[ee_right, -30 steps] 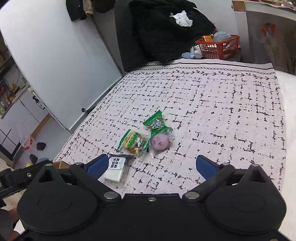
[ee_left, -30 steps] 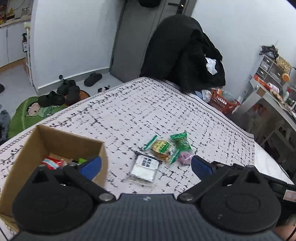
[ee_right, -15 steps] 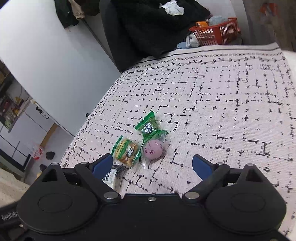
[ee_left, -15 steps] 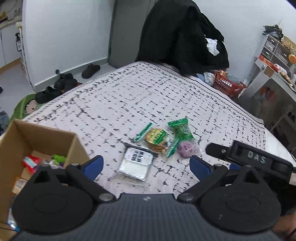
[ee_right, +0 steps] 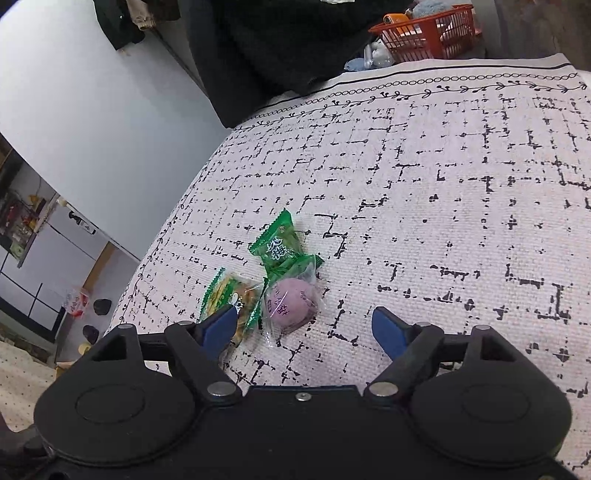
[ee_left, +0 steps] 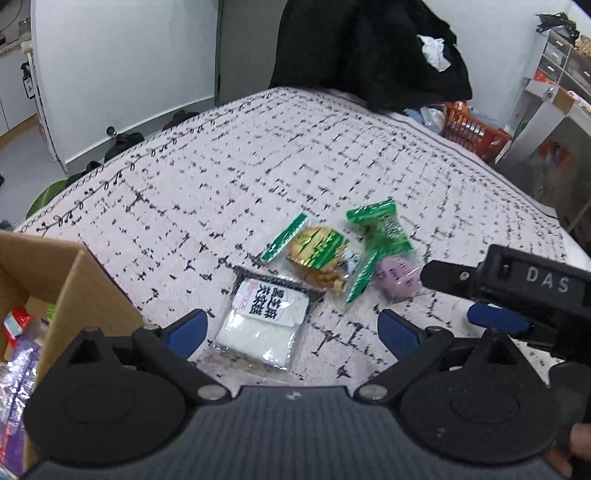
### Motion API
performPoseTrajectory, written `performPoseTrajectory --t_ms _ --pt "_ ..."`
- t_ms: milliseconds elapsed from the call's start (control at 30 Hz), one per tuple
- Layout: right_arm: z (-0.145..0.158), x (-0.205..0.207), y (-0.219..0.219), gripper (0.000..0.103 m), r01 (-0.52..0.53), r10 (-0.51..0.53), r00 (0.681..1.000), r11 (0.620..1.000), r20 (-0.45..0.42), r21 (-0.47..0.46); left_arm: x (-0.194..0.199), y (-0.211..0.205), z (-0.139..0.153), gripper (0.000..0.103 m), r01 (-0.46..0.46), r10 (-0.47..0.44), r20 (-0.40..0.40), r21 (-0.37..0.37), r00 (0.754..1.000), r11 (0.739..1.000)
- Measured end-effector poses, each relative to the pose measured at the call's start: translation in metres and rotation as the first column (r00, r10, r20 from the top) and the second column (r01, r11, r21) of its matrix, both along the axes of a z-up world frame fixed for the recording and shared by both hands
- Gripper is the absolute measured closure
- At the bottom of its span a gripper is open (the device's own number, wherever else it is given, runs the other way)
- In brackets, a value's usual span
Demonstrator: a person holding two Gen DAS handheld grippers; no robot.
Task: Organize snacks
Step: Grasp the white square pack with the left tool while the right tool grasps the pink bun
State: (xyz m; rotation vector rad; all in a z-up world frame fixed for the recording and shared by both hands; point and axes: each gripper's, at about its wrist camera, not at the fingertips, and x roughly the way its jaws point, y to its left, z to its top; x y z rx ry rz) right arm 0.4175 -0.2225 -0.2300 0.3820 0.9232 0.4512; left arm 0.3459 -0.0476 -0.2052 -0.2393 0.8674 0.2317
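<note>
Several wrapped snacks lie together on the patterned cloth. A white rice-cake packet (ee_left: pixel 263 319) sits right in front of my left gripper (ee_left: pixel 291 328), whose jaws stand open around its near end without pressing it. Behind it lie a yellow-green biscuit packet (ee_left: pixel 317 254), a green candy packet (ee_left: pixel 380 230) and a purple round sweet (ee_left: pixel 397 277). My right gripper (ee_right: pixel 308 326) hovers low over the purple sweet (ee_right: pixel 291 301), jaws closing but still apart, the sweet just ahead of the gap. The biscuit packet (ee_right: pixel 231 291) lies partly behind its left fingertip (ee_right: pixel 219 326).
An open cardboard box (ee_left: pixel 66 280) with snacks inside stands at the left by my left gripper. The right gripper's body (ee_left: pixel 517 288) reaches in from the right of the left wrist view. A black coat (ee_left: pixel 369 51) and an orange basket (ee_right: pixel 424 31) lie beyond the far edge.
Both grippers came down and closer to the snack pile. The right jaws have narrowed. The left gripper shifted right, away from the box, onto the white packet.
</note>
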Motion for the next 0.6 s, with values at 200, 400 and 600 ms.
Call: performPoseTrajectory --t_ms 200,400,600 --pt "-0.007 0.004 0.006 0.026 -0.009 0.009 1.0 1.0 0.025 -0.002 0.008 0.004 -0.016 0.004 -0.029 0.029 -0.026 0.013 0.999 1.0" --pt "-0.012 0.011 0.017 0.029 -0.022 0.022 0.998 1.0 0.052 -0.019 0.01 0.011 -0.029 0.011 -0.034 0.034 -0.041 -0.015 0.999 0.999" --pt "-0.014 0.011 0.025 0.03 -0.027 0.032 0.996 0.998 0.086 -0.051 0.011 0.013 -0.035 0.027 -0.051 0.051 -0.04 -0.017 0.998 0.999"
